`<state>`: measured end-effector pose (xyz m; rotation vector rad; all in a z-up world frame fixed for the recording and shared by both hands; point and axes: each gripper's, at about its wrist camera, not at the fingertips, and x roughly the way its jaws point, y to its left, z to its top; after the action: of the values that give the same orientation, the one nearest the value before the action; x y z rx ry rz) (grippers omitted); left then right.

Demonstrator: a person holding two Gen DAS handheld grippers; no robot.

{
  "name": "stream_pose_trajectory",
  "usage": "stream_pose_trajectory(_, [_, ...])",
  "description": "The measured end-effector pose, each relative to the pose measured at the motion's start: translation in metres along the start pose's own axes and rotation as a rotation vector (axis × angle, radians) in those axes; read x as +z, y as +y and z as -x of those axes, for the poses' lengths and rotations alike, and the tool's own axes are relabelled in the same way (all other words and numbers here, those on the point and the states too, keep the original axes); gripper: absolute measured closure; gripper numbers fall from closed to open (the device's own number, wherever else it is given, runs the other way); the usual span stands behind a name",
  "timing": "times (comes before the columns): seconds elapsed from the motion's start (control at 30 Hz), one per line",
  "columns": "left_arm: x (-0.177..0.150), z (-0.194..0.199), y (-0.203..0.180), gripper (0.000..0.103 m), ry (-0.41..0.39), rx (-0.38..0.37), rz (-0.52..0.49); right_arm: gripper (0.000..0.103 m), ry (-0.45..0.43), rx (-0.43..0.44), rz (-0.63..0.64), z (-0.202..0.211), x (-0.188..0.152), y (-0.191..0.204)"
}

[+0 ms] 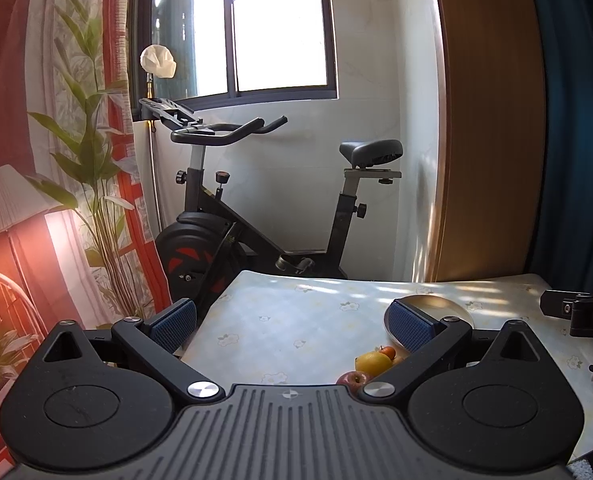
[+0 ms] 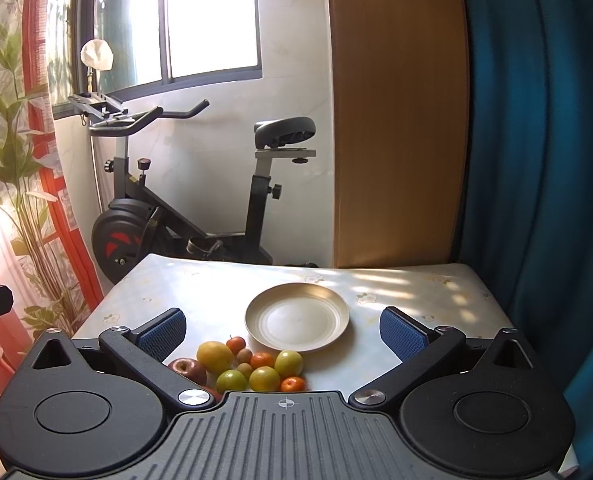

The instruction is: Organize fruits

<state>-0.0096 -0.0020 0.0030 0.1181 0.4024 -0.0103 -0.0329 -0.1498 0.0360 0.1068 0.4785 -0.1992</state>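
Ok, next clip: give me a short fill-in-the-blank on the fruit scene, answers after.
1. The plate holds ____ fruit.
2. Both the left gripper and right gripper have their jaws ____.
3. The fruit pile lies on the table, on the side of the plate ____ to the grippers.
4. Behind the table stands an exercise ____.

Answers: no; open; nearer; bike
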Motion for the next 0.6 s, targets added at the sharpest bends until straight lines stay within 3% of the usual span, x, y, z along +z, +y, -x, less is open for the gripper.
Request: stream_pose_trajectory(0.6, [0.0006,0.0028,-0.0017,0.000,-0.008,0.003,0.004,0.000,-0.011,-0.008,0.000,0.0018,-0.0004,0.0004])
